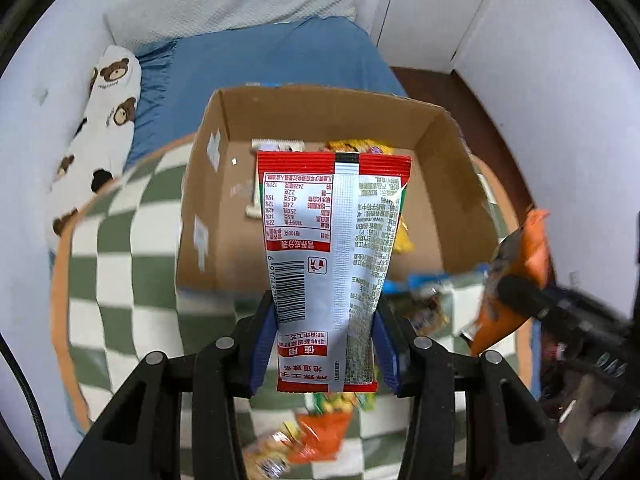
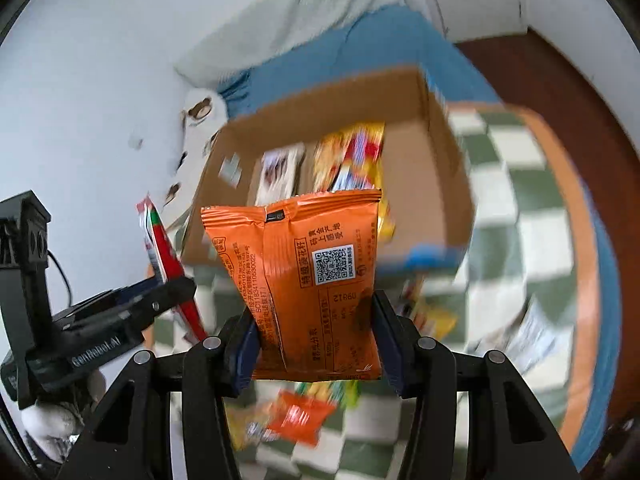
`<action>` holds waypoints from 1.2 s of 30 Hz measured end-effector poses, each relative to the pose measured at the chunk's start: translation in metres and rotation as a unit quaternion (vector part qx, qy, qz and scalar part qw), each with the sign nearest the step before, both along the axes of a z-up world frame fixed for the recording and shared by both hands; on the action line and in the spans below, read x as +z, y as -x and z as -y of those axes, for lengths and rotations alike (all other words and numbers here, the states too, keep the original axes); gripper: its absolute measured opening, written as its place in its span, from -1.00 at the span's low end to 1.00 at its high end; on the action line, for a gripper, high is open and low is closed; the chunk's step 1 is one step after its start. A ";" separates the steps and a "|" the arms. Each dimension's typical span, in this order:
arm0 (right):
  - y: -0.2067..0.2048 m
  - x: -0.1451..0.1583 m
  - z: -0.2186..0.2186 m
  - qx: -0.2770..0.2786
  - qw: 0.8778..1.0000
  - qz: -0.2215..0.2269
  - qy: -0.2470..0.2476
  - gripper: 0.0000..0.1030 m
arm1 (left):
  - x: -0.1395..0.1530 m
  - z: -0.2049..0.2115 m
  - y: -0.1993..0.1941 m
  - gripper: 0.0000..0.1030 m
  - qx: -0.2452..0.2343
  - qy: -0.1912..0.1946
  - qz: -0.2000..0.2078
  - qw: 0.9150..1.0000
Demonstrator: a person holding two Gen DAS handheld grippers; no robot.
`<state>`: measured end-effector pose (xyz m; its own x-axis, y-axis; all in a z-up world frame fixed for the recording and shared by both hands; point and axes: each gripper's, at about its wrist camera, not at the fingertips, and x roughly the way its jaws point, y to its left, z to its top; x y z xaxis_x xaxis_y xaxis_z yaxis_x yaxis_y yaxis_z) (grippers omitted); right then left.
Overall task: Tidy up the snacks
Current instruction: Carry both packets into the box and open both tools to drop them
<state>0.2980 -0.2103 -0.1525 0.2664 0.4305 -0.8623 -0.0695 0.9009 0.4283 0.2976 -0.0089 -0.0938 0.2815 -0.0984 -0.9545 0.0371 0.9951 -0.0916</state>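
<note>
While both hands are up over the checked cloth, each gripper carries one packet:
left gripper: fingers pinching the red-and-silver snack packet near its lower end, blue pads on both side edges.
red-and-silver snack packet: back side to the camera, barcode and nutrition table showing, hanging in the air in front of the cardboard box.
right gripper: fingers clamped on the orange snack packet at its lower part – QR code faces the camera.
orange snack packet: held off the surface, in front of the box's near wall.
cardboard box: open top, sits on the green-and-white checked cloth; a yellow packet and a white packet lie inside by the far wall.
loose snacks: several packets on the cloth below the grippers – blurred, kinds unclear.
background: bed with blue sheet, bear-print pillow along the wall.
</note>
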 end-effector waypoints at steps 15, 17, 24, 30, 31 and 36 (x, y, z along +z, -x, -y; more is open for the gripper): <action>-0.169 -0.085 -0.013 0.000 0.990 -0.081 0.113 0.05 | -0.112 -0.031 -0.124 -0.18 0.022 -0.058 -0.144 0.988; -0.180 -0.096 -0.016 0.003 0.988 -0.087 0.124 0.05 | -0.121 -0.035 -0.130 -0.18 0.026 -0.060 -0.153 0.986; -0.200 -0.130 -0.018 0.003 0.982 -0.119 0.145 0.56 | -0.141 -0.043 -0.139 -0.09 0.037 -0.055 -0.175 0.982; -0.198 -0.133 -0.026 0.020 0.981 -0.120 0.148 0.84 | -0.137 -0.048 -0.146 0.40 0.054 -0.009 -0.162 0.985; -0.196 -0.133 -0.028 0.022 0.981 -0.118 0.151 0.84 | -0.134 -0.047 -0.146 0.50 0.053 -0.013 -0.155 0.986; -0.187 -0.126 -0.026 0.019 0.983 -0.109 0.150 0.84 | -0.114 -0.040 -0.142 0.54 0.053 -0.038 -0.121 0.990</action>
